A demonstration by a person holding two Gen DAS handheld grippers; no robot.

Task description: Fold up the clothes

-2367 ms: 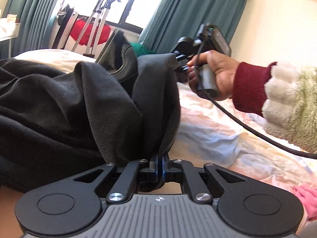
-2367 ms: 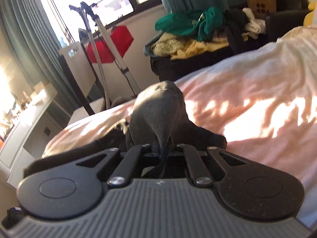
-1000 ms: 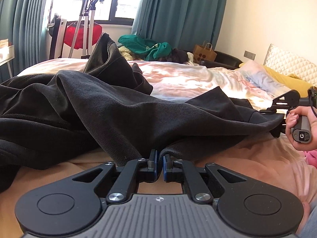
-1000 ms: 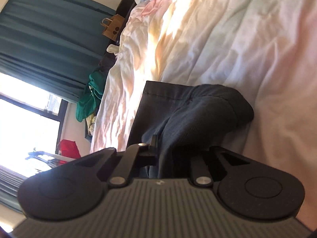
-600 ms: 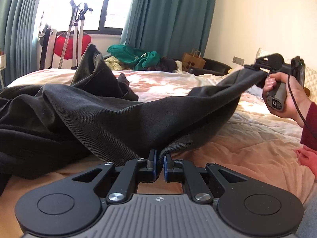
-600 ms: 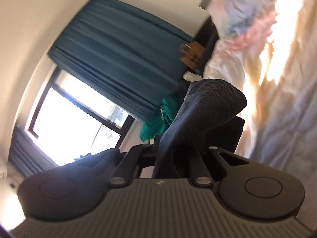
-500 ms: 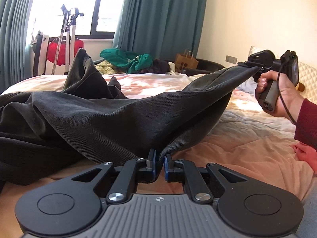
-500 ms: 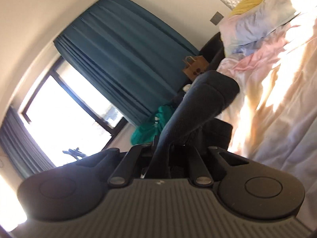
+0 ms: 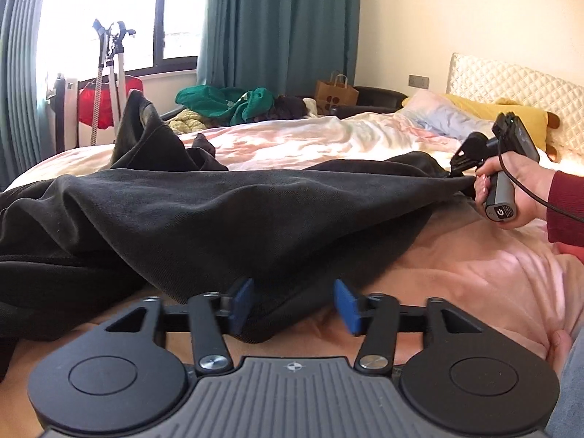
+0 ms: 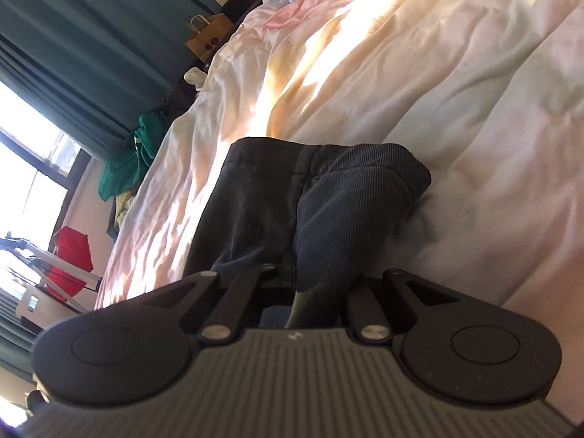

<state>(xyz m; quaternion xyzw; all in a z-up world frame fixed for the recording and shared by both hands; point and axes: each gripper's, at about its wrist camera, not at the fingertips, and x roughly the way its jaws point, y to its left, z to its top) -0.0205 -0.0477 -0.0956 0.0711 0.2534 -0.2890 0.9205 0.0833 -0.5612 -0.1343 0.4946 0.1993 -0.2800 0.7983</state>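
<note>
Left wrist view: the left gripper [image 9: 294,304] sat low over the bed [image 9: 456,270] with its blue-padded fingers [image 9: 241,301] spread wide apart. A fold of the dark garment [image 9: 226,219] lay between them, but neither pad pressed on it, so nothing was held. The garment, black ribbed cloth, was stretched across the pink-and-cream bedding from a bunched heap on the left to the far right, where the right gripper [image 9: 460,168] had its far edge. The person's right hand [image 9: 518,189], in a dark red sleeve, was wrapped around that gripper's handle.

Right wrist view: camera rolled to one side. Right gripper [image 10: 310,286] was closed tight on a bunched corner of the garment [image 10: 339,211]; the cloth rose out from between the fingers and hid the tips. The hemmed end rested on the sunlit sheet [image 10: 456,91].
</note>
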